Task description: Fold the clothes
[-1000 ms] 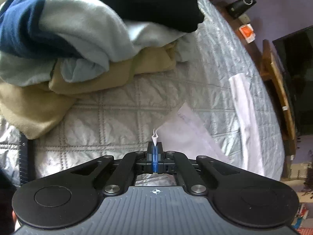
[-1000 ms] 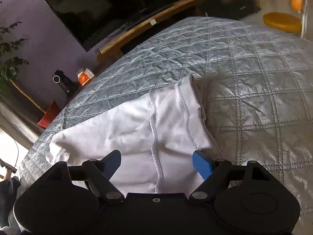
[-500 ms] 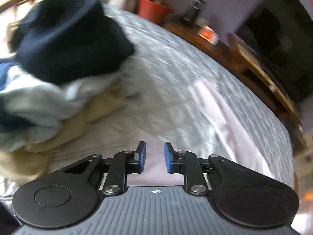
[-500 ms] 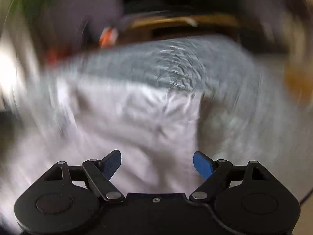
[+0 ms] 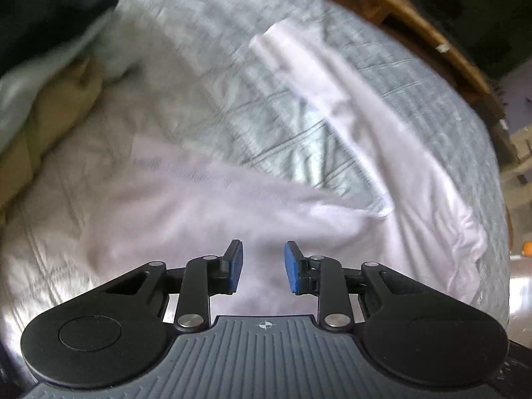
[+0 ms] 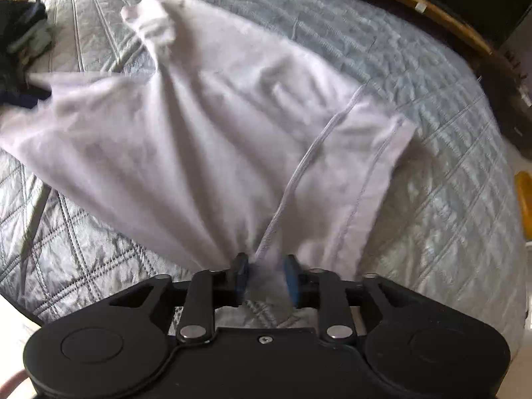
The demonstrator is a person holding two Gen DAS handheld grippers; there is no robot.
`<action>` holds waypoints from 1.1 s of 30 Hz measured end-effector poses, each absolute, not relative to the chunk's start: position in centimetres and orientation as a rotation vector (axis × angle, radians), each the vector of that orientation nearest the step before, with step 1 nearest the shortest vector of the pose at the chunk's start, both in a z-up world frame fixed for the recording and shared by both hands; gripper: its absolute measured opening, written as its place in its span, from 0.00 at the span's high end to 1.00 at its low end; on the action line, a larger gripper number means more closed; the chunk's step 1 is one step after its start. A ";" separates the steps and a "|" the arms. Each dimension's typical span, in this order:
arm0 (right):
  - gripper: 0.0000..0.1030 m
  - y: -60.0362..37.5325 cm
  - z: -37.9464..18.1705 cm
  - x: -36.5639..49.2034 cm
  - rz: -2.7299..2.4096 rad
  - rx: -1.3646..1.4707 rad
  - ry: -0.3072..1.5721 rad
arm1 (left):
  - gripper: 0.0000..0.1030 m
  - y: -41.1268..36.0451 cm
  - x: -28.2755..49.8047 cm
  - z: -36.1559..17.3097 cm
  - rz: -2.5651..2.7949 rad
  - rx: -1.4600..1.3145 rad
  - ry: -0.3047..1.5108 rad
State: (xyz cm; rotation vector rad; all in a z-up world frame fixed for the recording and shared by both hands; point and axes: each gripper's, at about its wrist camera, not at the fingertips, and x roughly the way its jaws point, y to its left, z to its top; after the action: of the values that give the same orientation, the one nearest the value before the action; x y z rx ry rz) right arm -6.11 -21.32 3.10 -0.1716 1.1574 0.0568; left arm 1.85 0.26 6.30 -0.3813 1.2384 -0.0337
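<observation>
A white shirt [image 5: 206, 219] lies spread on the grey quilted bedspread [image 5: 252, 106], one long part running off to the far right. My left gripper [image 5: 262, 266] hovers just above the shirt's near part; its jaws are opening and nothing is between the blue pads. In the right wrist view the same white shirt [image 6: 206, 139] is bunched near a sleeve seam between the pads of my right gripper [image 6: 266, 277]. Those jaws are closing on the cloth. Folds fan out taut from the grip, and the shirt's near part is raised off the bedspread [image 6: 432, 199].
A pile of dark, pale blue and tan clothes [image 5: 40, 66] sits at the bed's far left, and the same pile [image 6: 20, 43] shows at the top left in the right wrist view. A wooden bench [image 5: 432, 40] with a dark screen runs along the bed's far edge.
My left gripper let go of the white cloth corner, opened and swung right over the shirt. My right gripper rolled, closed on the shirt near the sleeve seam and lifted it.
</observation>
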 end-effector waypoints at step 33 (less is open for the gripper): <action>0.37 -23.0 7.7 -9.2 0.084 -0.051 0.824 | 0.39 5.6 4.1 10.8 -0.101 -0.178 1.072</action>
State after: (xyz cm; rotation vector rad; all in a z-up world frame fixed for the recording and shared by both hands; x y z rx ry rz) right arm -9.24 -22.97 7.70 -0.0512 0.8235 0.0842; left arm 4.07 5.61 10.83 -0.1781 1.0718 -0.1008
